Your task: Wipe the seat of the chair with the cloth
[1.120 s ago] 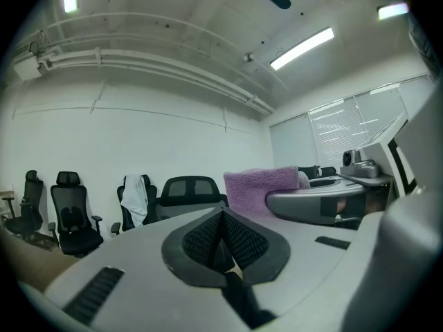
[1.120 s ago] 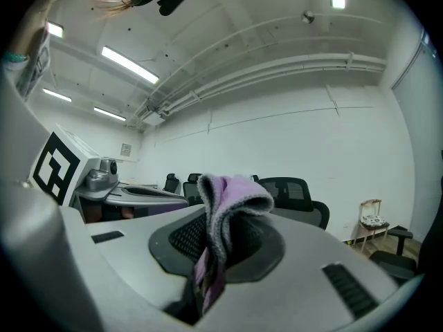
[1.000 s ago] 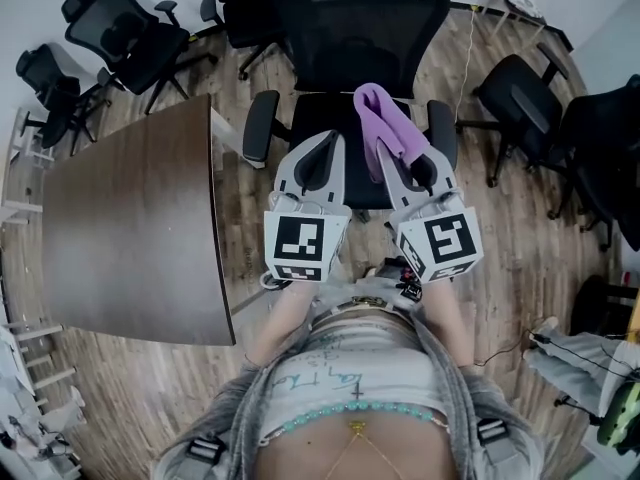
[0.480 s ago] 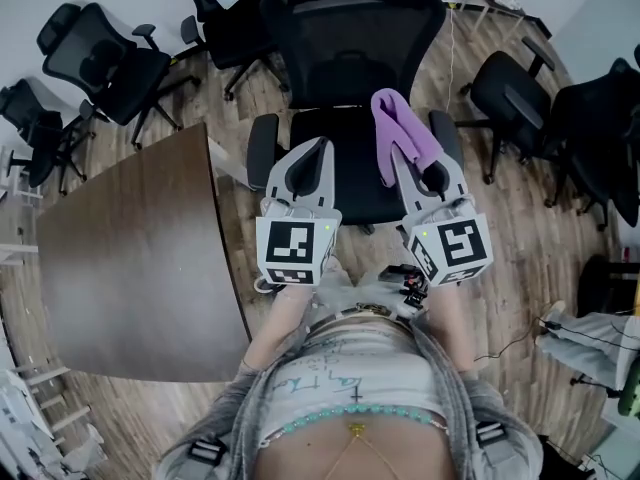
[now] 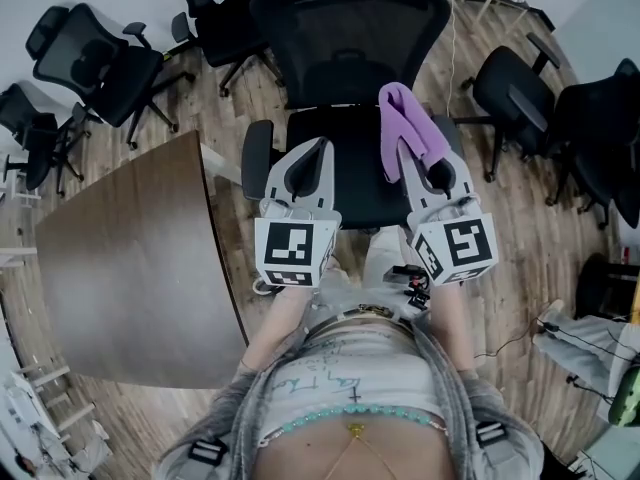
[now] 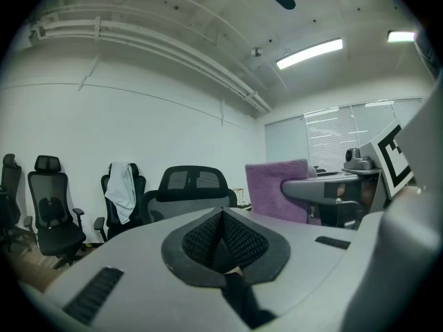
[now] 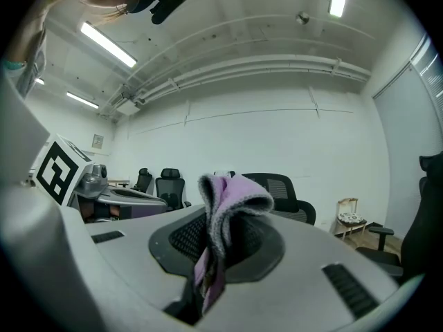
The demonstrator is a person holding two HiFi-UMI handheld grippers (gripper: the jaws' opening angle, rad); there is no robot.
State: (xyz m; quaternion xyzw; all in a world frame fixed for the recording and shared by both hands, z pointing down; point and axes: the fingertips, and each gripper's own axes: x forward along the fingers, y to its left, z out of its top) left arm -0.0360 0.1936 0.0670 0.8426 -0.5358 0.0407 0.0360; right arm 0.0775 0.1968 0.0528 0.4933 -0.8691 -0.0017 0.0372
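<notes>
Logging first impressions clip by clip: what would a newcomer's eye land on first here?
The purple cloth, pinched in the shut right gripper, stands out against the black chair seat in front of the person. The left gripper beside it is shut on nothing. A brown table fills the left of the head view.

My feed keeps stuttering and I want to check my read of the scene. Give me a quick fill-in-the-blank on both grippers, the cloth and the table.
1. The right gripper is shut on a ____ cloth.
2. The left gripper, with its jaws together, holds ____.
3. The brown table lies on the person's ____ side.

Missing words: purple; nothing; left.
</notes>
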